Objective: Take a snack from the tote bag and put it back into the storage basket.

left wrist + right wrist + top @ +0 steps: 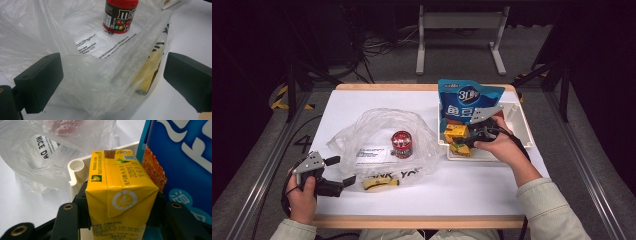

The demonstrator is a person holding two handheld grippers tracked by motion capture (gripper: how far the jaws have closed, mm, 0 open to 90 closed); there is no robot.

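Red jar (pixel 120 15), 12 o'clock in left gripper view: "m&m" logo. Plastic bag (pixel 382 131): "THANK YOU" print along its 6 o'clock edge. Yellow carton (pixel 120 192): date stamp, partly legible. Blue pouch (pixel 467 100): "31".

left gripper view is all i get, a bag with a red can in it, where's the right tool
Observer: The right tool is at a white tray on the right of the high view, and it is clamped on a yellow carton.
Operator: anything else in that tray
Observer: A blue pouch stands upright in it, right behind the carton.
Operator: is the carton out of the tray yet
Observer: No. In the high view it lies within the tray's outline, at the left end. I cannot tell whether it is off the tray's floor.
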